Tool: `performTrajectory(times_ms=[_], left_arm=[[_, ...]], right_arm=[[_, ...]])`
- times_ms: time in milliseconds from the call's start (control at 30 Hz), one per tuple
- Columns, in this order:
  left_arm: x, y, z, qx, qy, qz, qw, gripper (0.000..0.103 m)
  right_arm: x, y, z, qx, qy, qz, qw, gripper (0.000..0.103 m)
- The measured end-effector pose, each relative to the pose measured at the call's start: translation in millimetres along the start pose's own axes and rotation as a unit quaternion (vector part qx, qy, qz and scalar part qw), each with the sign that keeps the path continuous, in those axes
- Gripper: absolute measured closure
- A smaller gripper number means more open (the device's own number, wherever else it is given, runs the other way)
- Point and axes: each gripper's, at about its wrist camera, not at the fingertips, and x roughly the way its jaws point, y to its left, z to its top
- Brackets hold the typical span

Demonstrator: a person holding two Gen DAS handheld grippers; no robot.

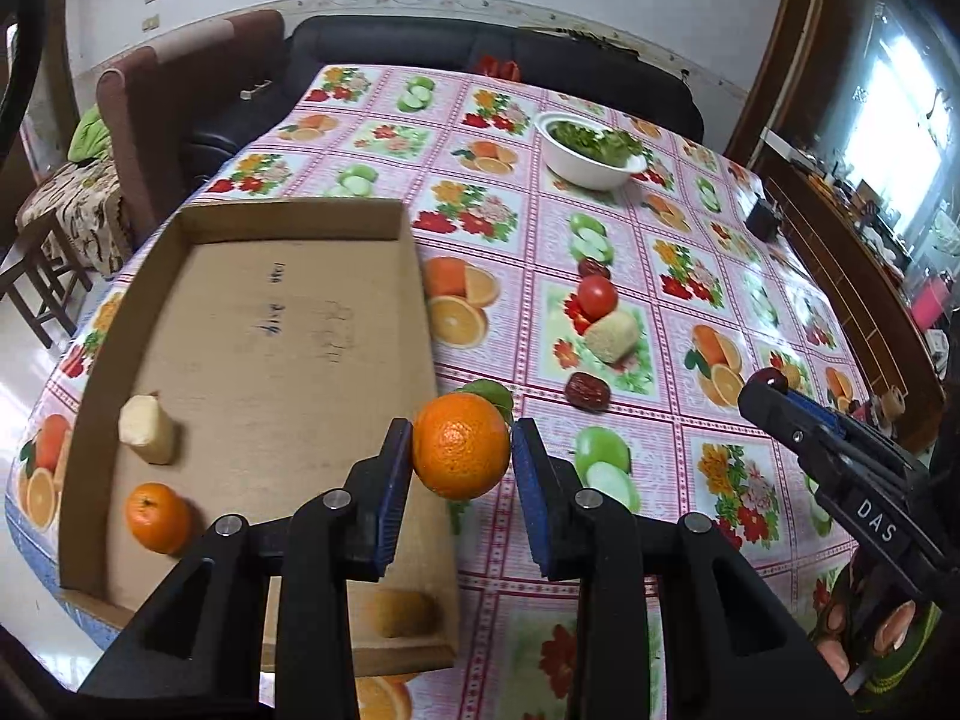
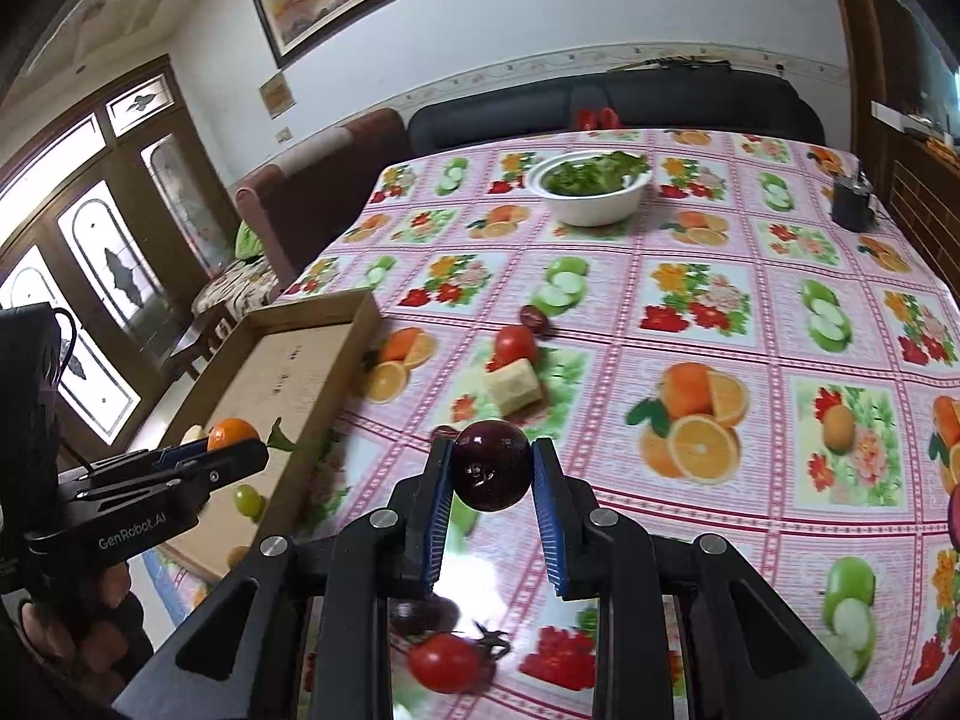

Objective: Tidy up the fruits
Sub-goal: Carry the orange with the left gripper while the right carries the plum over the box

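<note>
The left tool [image 1: 461, 450] holds an orange [image 1: 460, 445] above the right wall of a cardboard tray [image 1: 288, 324] on the desk [image 1: 660, 240]. Inside the tray, left of that tool, lie a second orange [image 1: 156, 517] and, just beyond it, a peeled chunk [image 1: 146, 437]. Ahead and to the right on the desk sit a date [image 1: 588, 390], another chunk [image 1: 612, 335] touching a tomato [image 1: 597, 295], and far beyond, a bowl [image 1: 591, 151]. The right tool [image 2: 491, 474] grips a plum [image 2: 491, 465] above the desk, right of the tray.
</note>
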Motion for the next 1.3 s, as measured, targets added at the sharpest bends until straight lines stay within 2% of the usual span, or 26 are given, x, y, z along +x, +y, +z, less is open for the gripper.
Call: performTrajectory(times_ms=[500,1033,1300], left_arm=[[-8.4,35.9,-2.6,-0.030,-0.011,0.019,0.9993,0.072],[-8.9,56.0,-4.1,-0.045,-0.013,0.025,0.9986,0.072],[-3.3,94.0,9.4,-0.083,-0.017,0.042,0.9956,0.072]], right_arm=[[12.9,42.5,2.5,-0.034,0.013,0.026,0.999,0.077],[20.8,60.7,-0.7,-0.049,0.025,0.033,0.998,0.077],[42.2,86.0,0.6,-0.060,0.044,0.058,0.996,0.077]])
